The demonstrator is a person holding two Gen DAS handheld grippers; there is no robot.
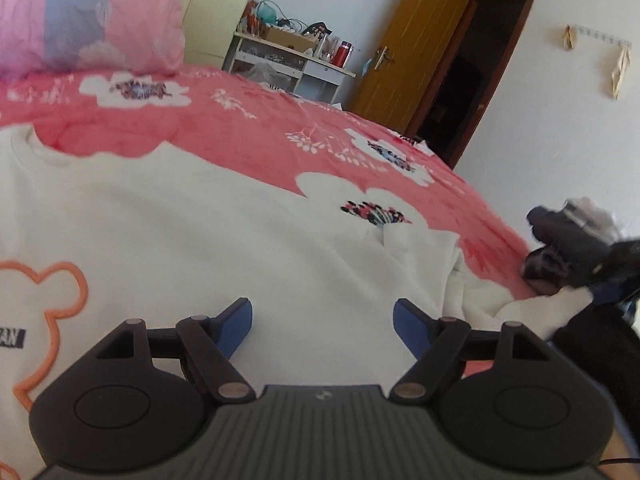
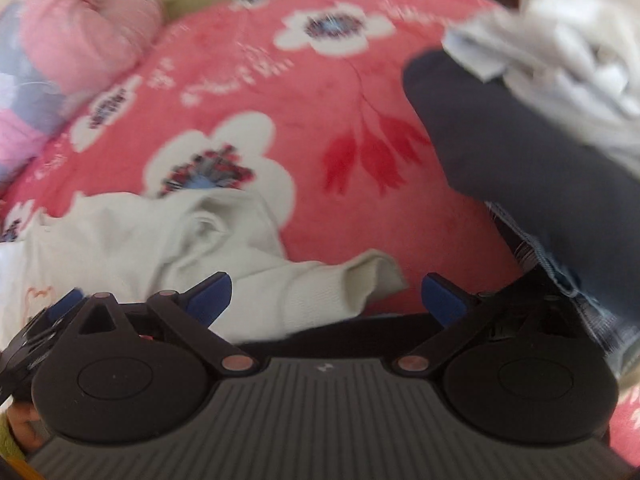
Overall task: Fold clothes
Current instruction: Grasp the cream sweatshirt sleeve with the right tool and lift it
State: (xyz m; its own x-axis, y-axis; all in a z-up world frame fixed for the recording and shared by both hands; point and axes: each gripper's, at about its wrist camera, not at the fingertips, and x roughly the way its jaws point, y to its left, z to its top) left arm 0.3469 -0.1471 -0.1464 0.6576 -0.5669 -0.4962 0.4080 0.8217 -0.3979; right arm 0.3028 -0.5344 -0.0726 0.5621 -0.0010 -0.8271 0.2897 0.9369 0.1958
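White sweatshirt (image 1: pixel 200 232) with orange bear outline; red white-flowered bedspread (image 1: pixel 248 128); pink pillow (image 1: pixel 92 16)

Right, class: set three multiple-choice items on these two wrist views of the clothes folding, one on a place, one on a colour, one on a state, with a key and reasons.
1. Where does the white sweatshirt lie?
A. on the red floral bedspread
B. on a shelf
C. on a chair

2. What colour is the bear outline printed on it?
A. green
B. orange
C. black

3. How does the right hand-held gripper stand?
A. shut on a sleeve
B. shut, empty
C. open, above the sleeve cuff

Key: 1 A, red cloth shows all round it; 2 B, orange line in the left wrist view; 3 C, blue pads stand wide apart.
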